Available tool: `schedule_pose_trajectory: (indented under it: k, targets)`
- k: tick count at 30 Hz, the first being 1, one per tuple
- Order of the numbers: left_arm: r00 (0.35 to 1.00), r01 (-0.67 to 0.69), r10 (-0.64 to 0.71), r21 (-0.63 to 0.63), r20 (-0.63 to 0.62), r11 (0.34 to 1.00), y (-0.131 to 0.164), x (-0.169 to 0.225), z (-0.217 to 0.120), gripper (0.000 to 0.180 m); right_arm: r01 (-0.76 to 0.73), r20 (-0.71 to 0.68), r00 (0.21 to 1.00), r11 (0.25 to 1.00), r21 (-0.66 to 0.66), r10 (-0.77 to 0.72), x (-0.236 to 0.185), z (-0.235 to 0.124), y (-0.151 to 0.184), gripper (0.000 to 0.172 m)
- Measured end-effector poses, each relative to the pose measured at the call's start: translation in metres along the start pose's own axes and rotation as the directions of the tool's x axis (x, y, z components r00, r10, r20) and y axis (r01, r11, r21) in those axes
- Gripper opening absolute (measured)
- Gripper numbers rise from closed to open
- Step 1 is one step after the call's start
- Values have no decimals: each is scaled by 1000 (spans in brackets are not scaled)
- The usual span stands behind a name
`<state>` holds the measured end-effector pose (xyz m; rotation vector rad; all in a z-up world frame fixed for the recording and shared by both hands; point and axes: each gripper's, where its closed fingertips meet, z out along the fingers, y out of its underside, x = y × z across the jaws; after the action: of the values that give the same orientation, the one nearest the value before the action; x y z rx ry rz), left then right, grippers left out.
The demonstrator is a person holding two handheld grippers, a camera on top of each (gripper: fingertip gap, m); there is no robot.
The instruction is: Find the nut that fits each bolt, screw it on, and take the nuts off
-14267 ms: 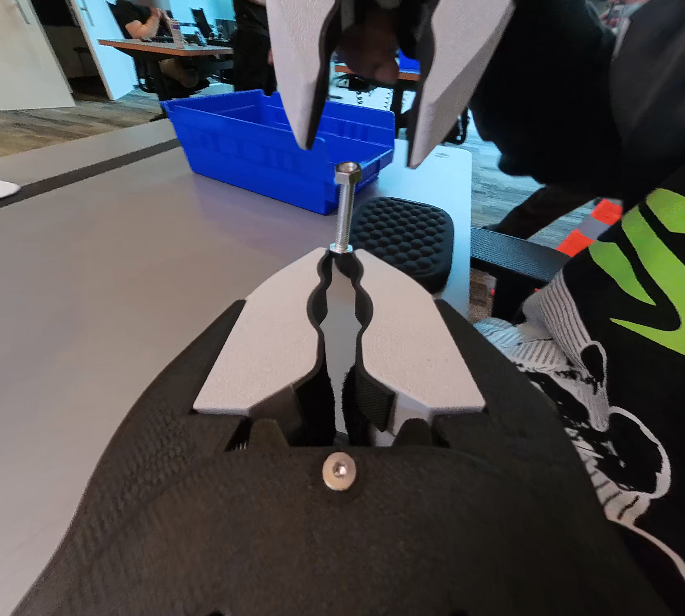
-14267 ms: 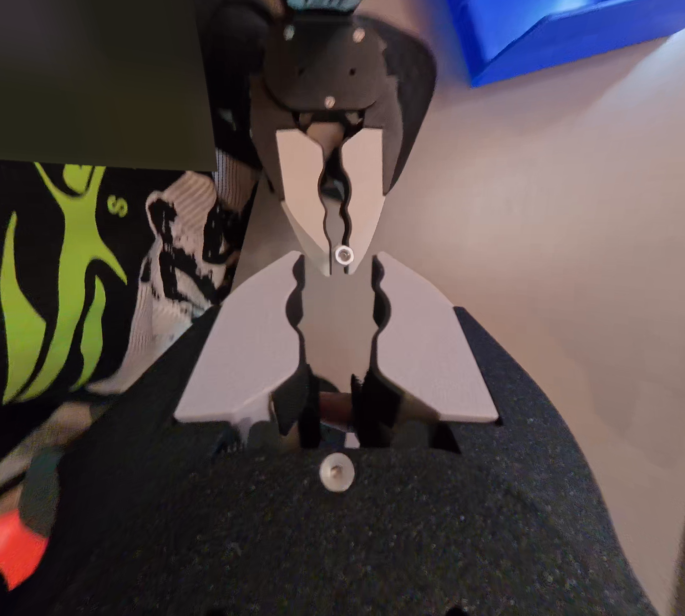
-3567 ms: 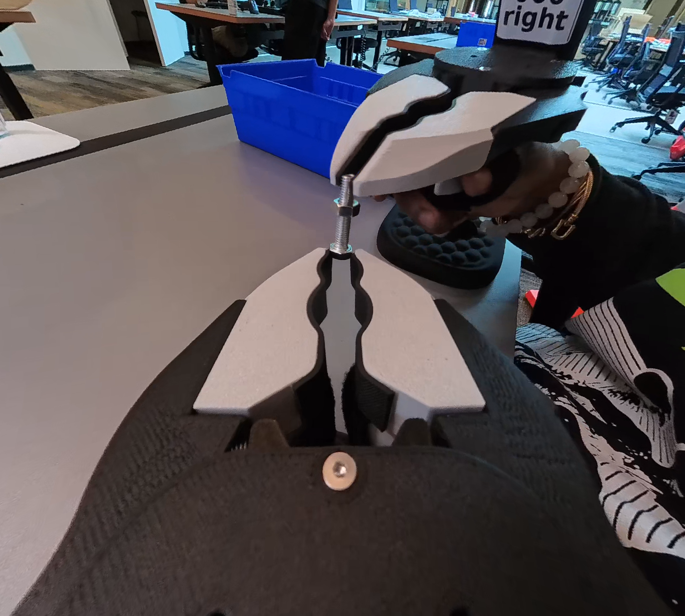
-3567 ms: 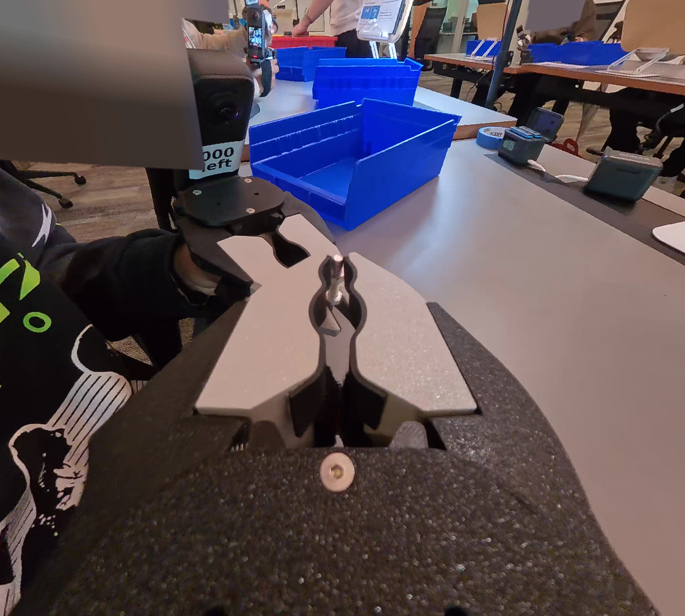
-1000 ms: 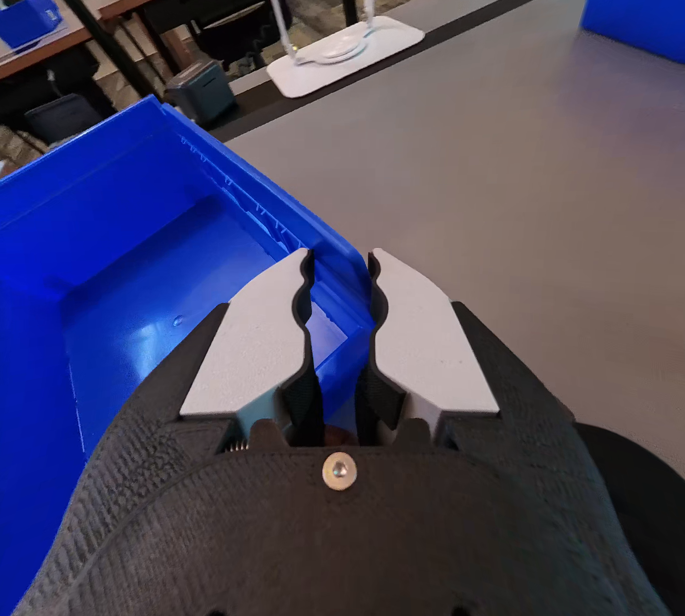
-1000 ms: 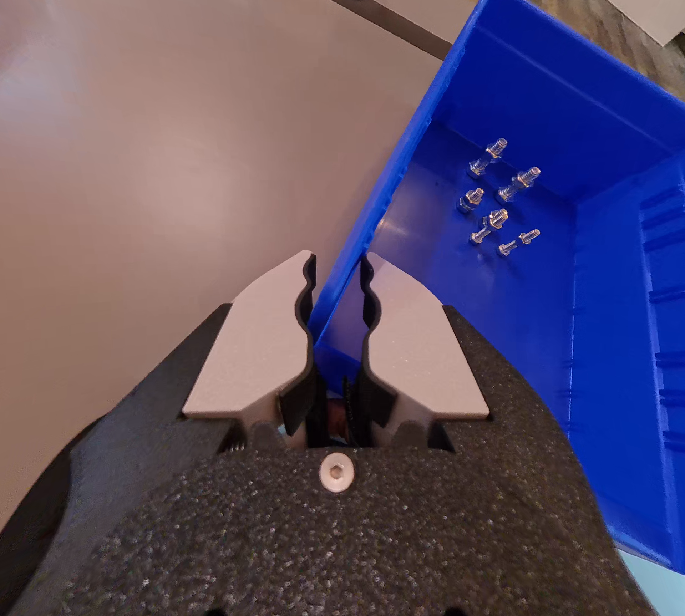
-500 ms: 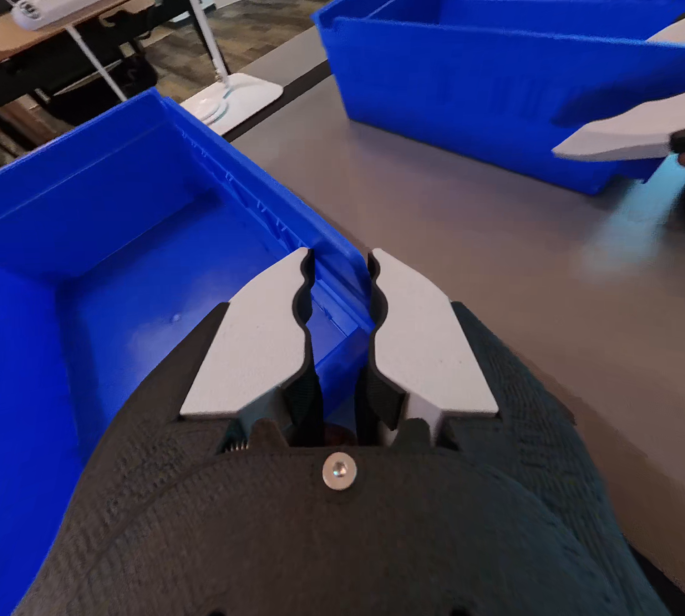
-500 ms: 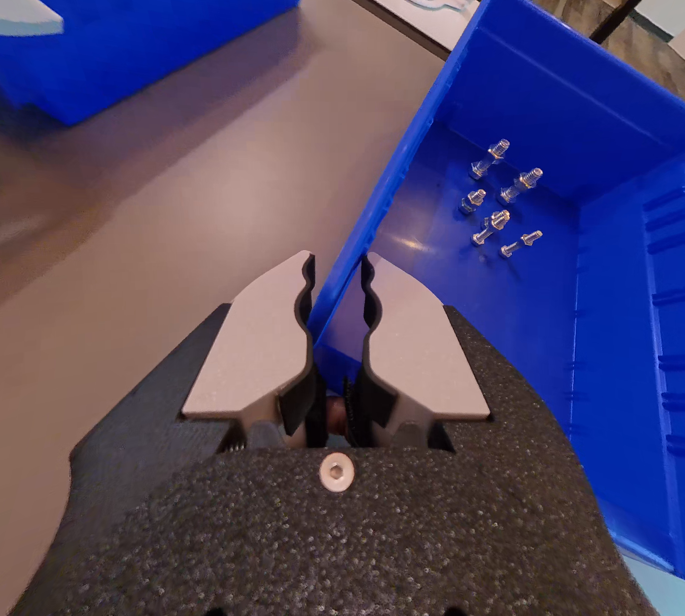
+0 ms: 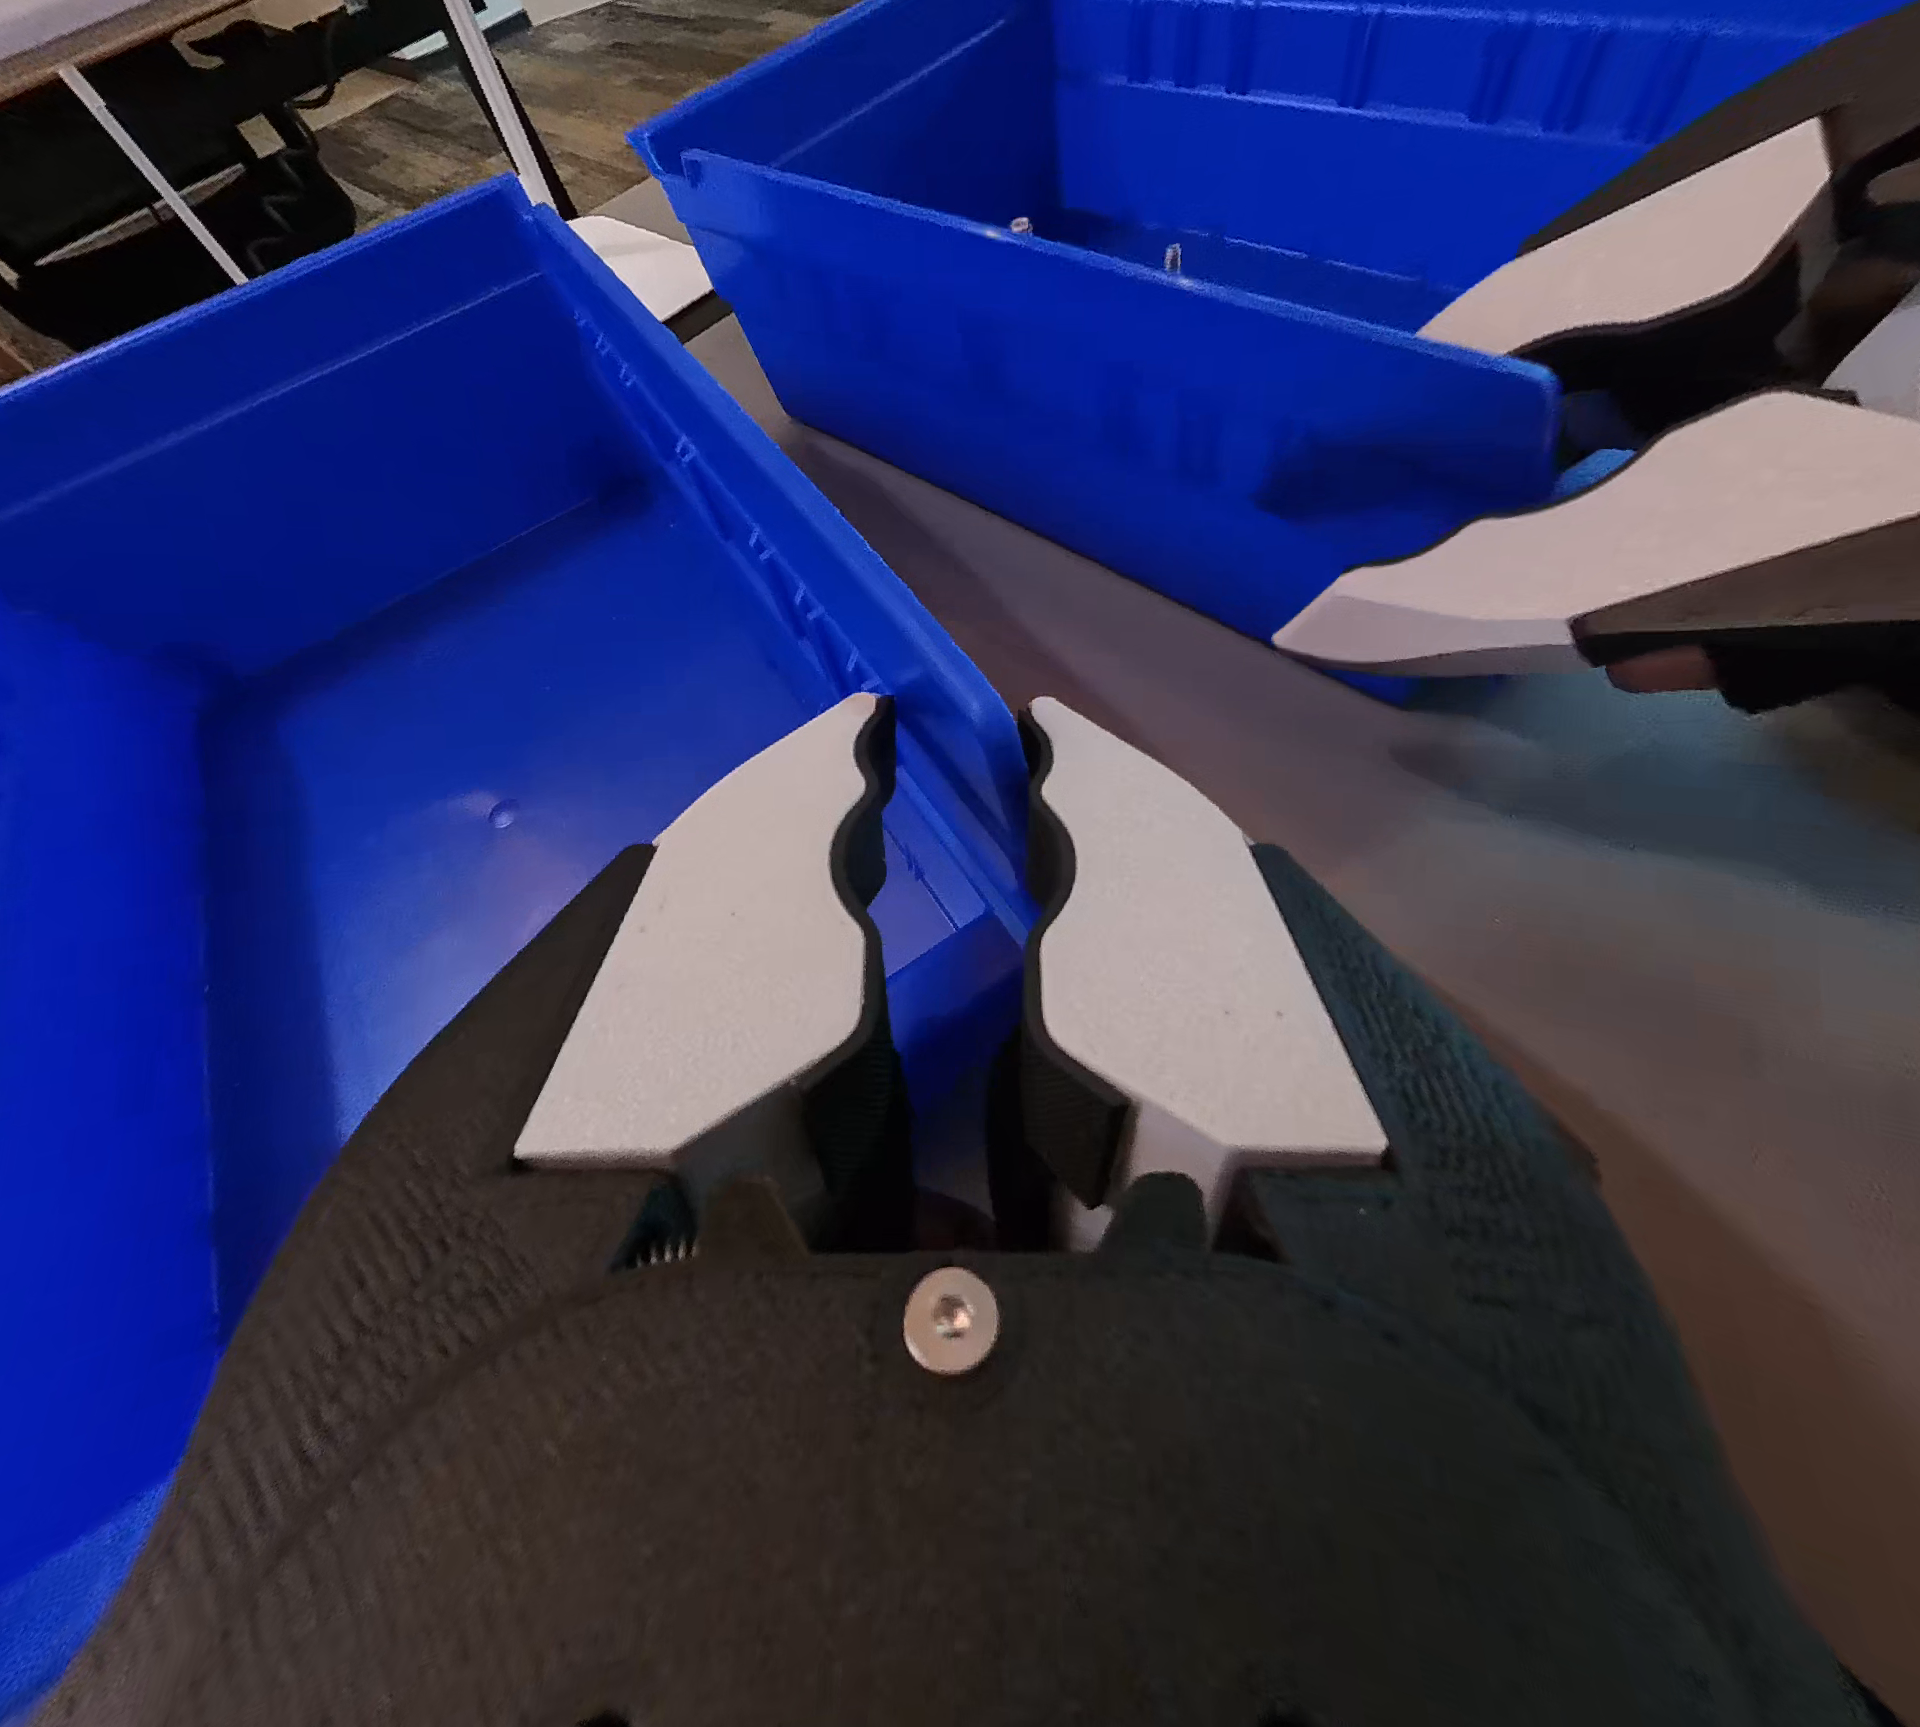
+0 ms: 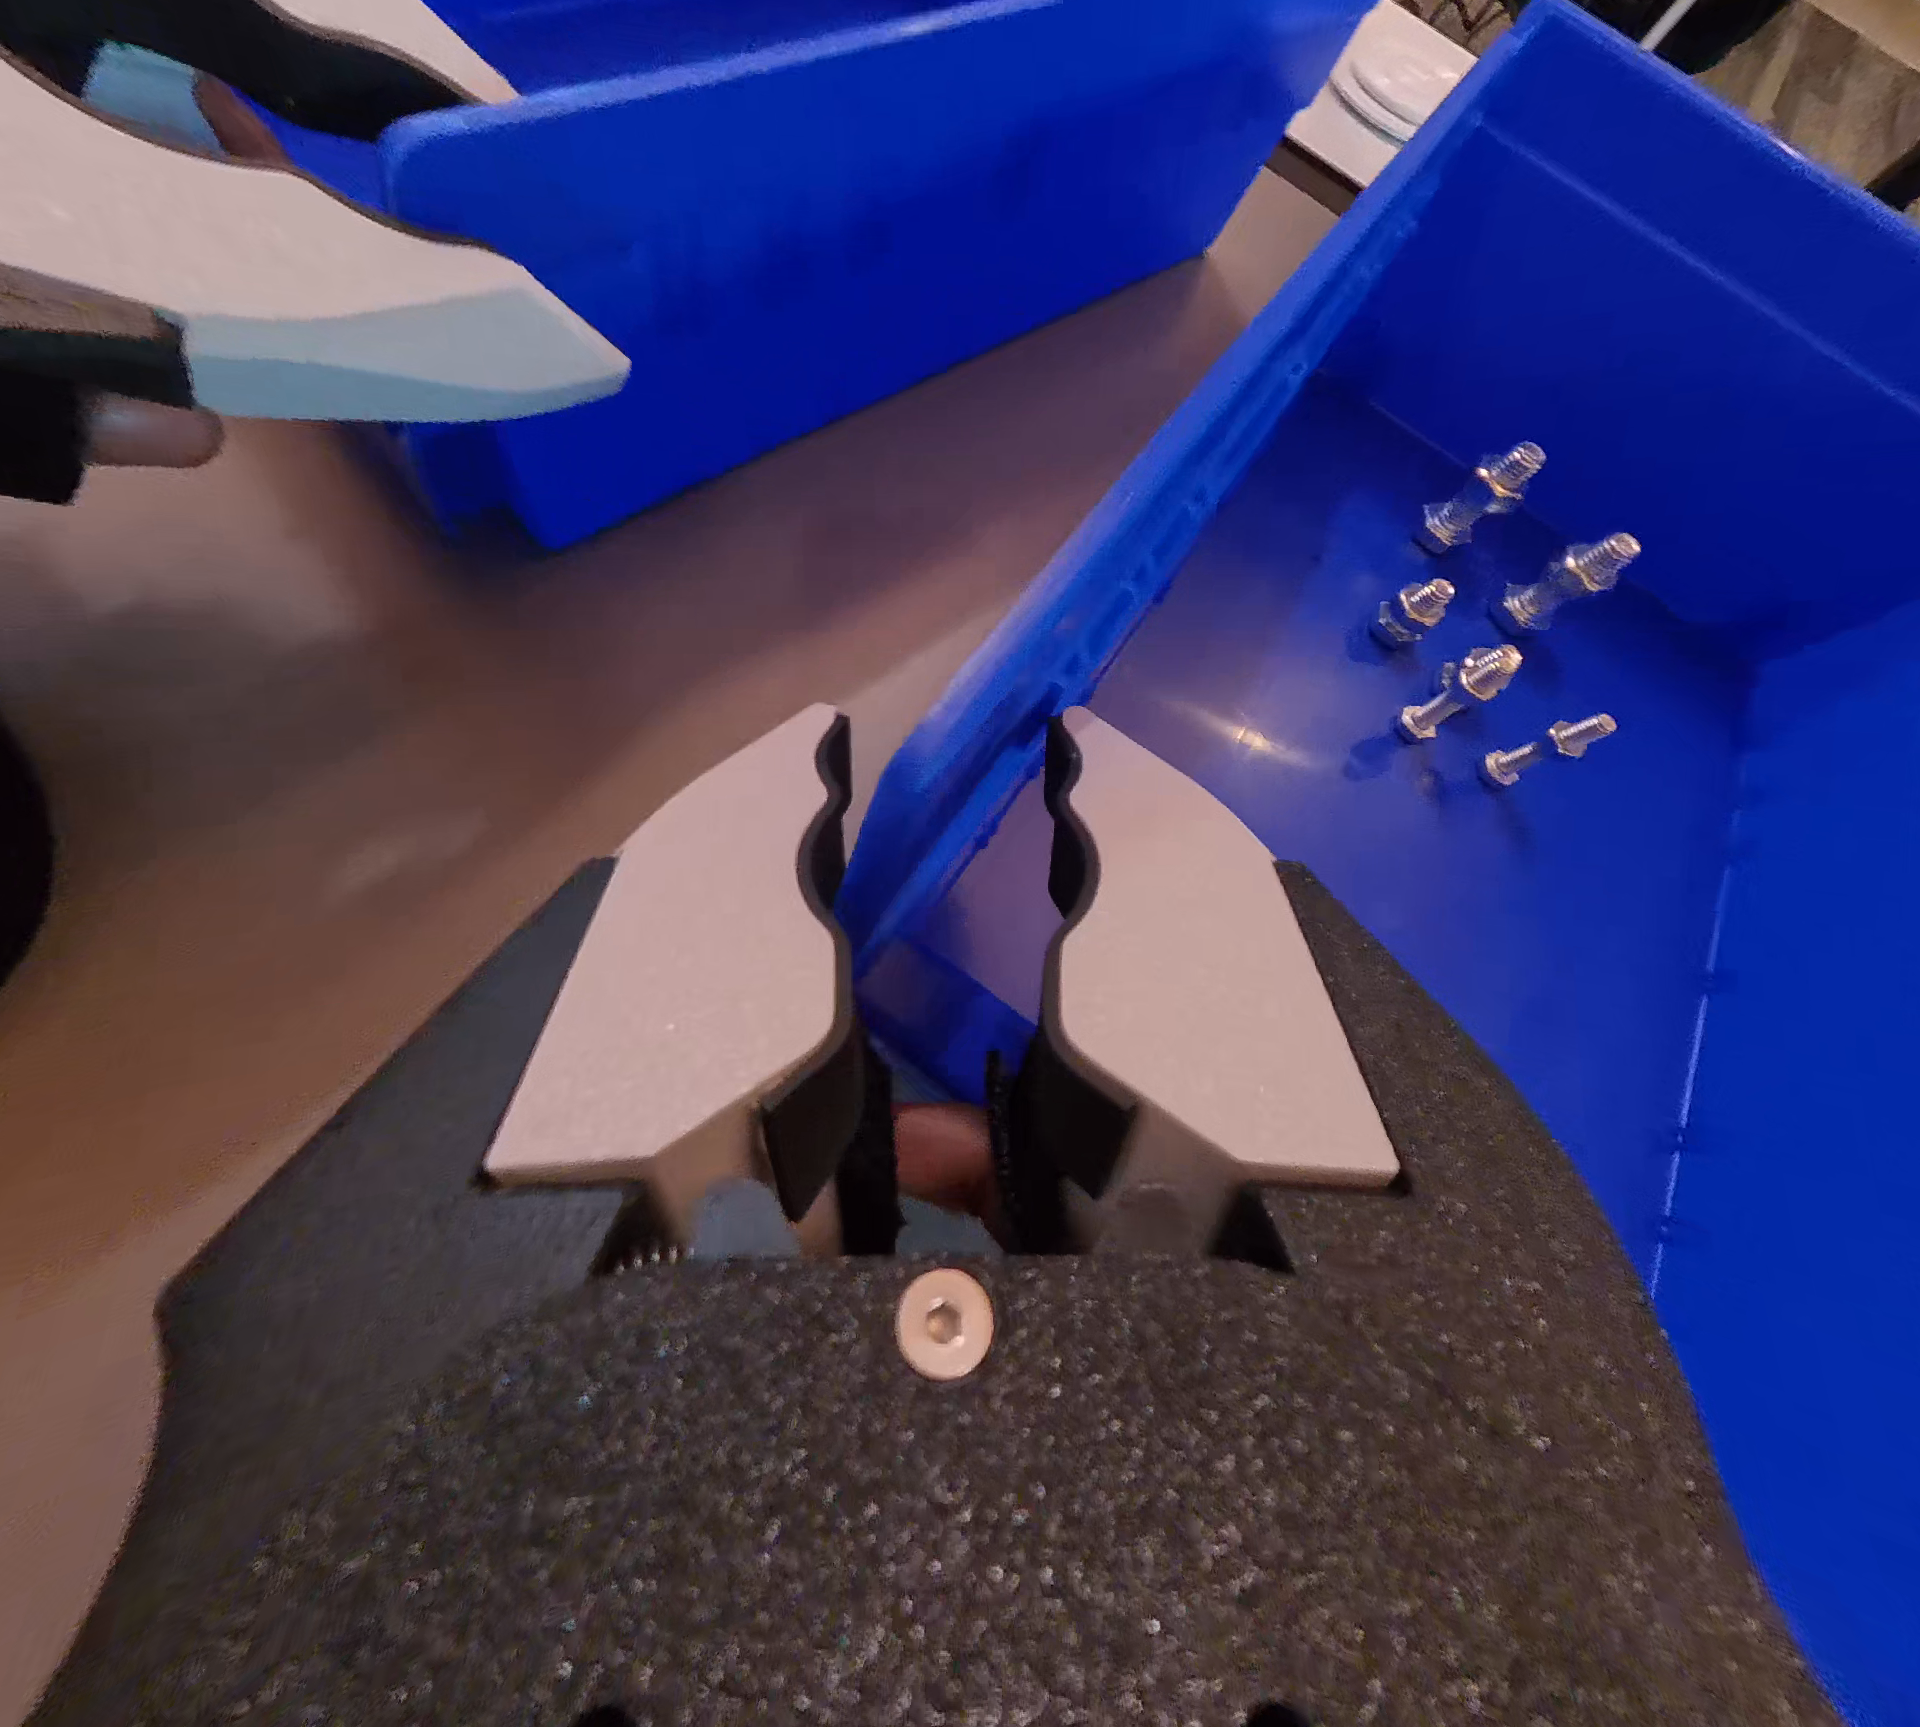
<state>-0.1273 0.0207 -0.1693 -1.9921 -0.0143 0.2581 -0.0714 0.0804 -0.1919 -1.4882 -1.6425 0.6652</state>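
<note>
While each gripper straddles the side wall of its own blue bin, no bolt or nut is in either grasp. The left gripper point(image 9: 956, 721) sits narrow on the wall of the empty bin point(image 9: 727, 389), both pads against the rim. The right gripper point(image 10: 945, 732) stands wider across the wall of the parts bin point(image 10: 1195, 472); a gap shows beside at least one pad, so it does not clamp. Relative to the parts bin, the bolts with nuts on them point(image 10: 1496, 607) lie on its floor toward the far corner, well apart from the right gripper's fingers. The empty bin stands just beside the parts bin, across a strip of grey table point(image 10: 520, 638).

Judged step: positioning the bins, between fastener cycles. The next move probably calls for releasing the walls, reaching into the parts bin, and closing on one bolt so its nut can be turned off.
</note>
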Motion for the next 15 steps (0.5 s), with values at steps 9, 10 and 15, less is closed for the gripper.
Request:
schedule_pose_trajectory:
  k: [9,10,15]
  targets:
    - [997,62,-75,336,25,940,-72,57,-30,35,-190,39,981,909,371,190,33,-79,-21,67]
    - [996,86,-89,304,-3,949,-70,66,-22,38,-231,-23,965,889,395,261,57,-90,-13,72]
    - [979,204,-204,138,-16,969,-46,78,25,66,-253,-402,832,906,341,383,164,-122,60,81]
